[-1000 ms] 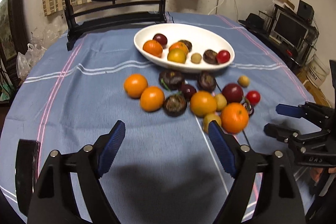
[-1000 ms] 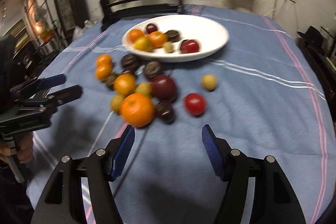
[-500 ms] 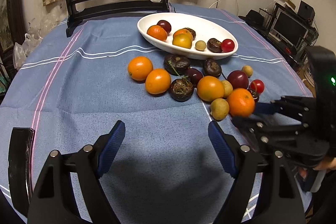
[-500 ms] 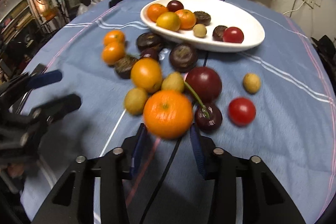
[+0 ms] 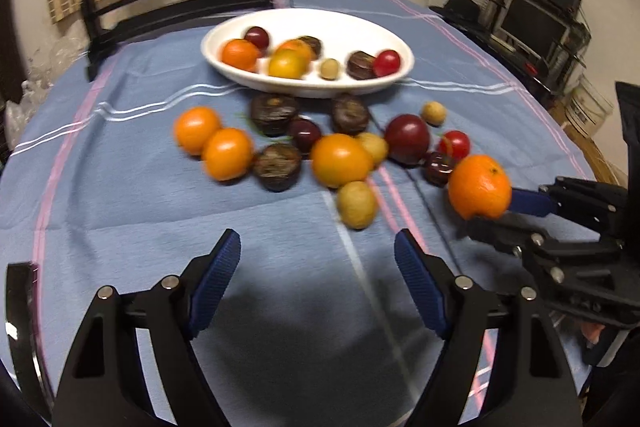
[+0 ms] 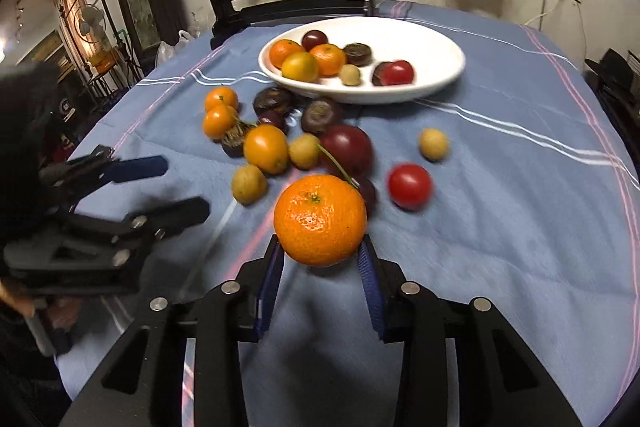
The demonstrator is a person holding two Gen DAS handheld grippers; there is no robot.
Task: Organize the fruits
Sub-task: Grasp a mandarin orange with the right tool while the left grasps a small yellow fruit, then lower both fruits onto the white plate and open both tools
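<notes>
Writing: none readable on any fruit, the plate or the grippers.
Right gripper: angled down toward the table's near edge; its jaws have just been closing and now pinch the mandarin between the blue pads, clear of the cloth.
Left gripper: angled down over bare blue tablecloth near the table's near edge, jaws spread, nothing between them.
Loose fruit: clustered mid-table, just in front of the plate.
White plate: toward the table's far edge, holding several fruits.
</notes>
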